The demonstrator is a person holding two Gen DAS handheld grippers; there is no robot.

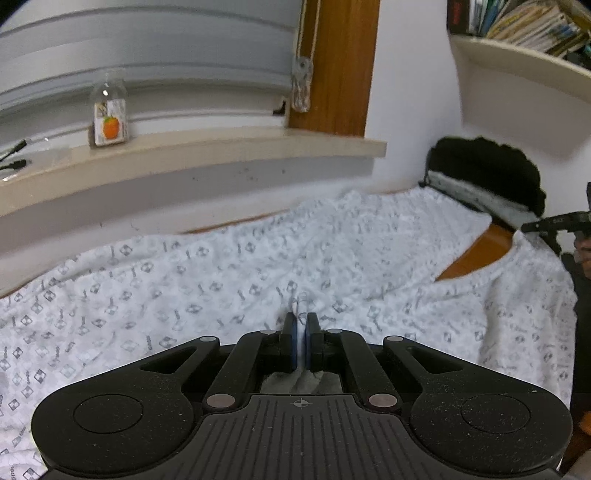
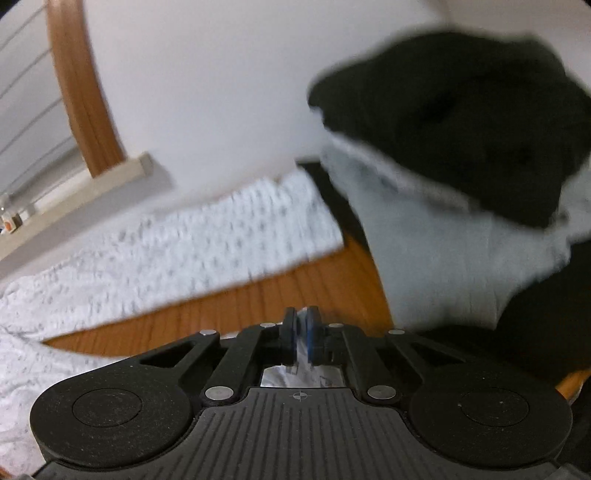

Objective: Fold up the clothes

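Note:
A white garment with a grey diamond print (image 1: 258, 266) lies spread across a wooden table (image 1: 476, 254). My left gripper (image 1: 302, 325) is shut on a pinched-up fold of it near its front edge, and white cloth shows between the blue pads. The right wrist view is blurred. There my right gripper (image 2: 301, 325) has its pads nearly together with a sliver of the same white garment (image 2: 184, 240) between them, over bare wood (image 2: 258, 299). In the left wrist view, the right gripper's black tip (image 1: 532, 226) holds the garment's right corner raised.
A black and white fleece pile (image 1: 487, 177) (image 2: 461, 122) sits at the far right end of the table by the wall. A window sill (image 1: 184, 155) with an orange-labelled bottle (image 1: 109, 114) runs behind. A shelf of books (image 1: 524, 22) hangs above.

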